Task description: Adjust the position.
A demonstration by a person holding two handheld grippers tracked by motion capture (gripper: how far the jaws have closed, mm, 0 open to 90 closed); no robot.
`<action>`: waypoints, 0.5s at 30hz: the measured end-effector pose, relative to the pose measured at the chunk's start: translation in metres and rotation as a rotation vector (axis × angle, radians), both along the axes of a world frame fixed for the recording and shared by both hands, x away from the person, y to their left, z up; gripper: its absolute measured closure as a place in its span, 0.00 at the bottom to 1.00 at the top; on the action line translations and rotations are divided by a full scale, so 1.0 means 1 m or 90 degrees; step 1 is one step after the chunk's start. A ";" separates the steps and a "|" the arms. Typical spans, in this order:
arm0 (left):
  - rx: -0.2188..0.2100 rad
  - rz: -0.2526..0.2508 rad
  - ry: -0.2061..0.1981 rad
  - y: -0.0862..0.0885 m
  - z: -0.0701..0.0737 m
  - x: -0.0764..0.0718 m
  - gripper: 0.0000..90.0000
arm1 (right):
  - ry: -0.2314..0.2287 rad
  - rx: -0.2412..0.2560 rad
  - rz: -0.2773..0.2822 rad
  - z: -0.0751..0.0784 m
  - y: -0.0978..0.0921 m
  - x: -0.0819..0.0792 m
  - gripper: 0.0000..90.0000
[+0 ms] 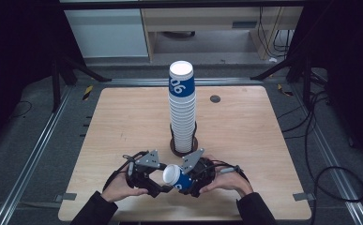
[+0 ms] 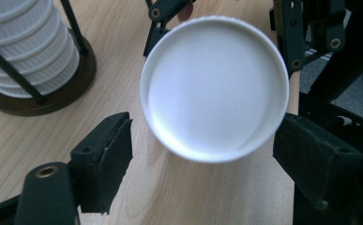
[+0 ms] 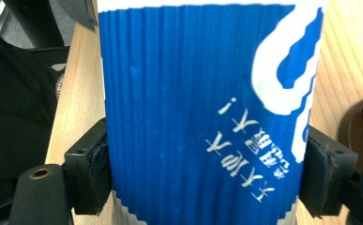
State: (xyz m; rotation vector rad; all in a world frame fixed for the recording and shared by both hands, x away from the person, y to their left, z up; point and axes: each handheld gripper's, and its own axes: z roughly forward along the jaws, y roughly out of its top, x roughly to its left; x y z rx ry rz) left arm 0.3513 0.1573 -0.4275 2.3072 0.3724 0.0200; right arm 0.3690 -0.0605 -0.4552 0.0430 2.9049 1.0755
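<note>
A blue ribbed paper cup (image 1: pixel 177 177) with white lettering lies on its side just above the near part of the wooden table (image 1: pixel 123 122). My right gripper (image 3: pixel 207 173) is shut on the cup's blue wall (image 3: pixel 193 117), one pad on each side. The cup's round white end (image 2: pixel 214 89) faces my left gripper (image 2: pixel 209 164), whose jaws stand open on either side of it with a gap on both sides. Behind, a tall stack of the same cups (image 1: pixel 182 108), upside down, stands in a dark wire holder (image 1: pixel 184 146) at the table's middle.
The stack and its round holder base (image 2: pixel 76 75) are close behind the grippers. A small dark disc (image 1: pixel 215 99) sits in the table's far right part. Metal rails (image 1: pixel 34 150), cables (image 1: pixel 329 178) and stand legs surround the table.
</note>
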 end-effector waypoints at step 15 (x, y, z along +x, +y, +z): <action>0.005 -0.020 0.014 -0.007 -0.002 -0.001 0.27 | -0.006 0.007 0.027 0.002 0.017 -0.007 0.23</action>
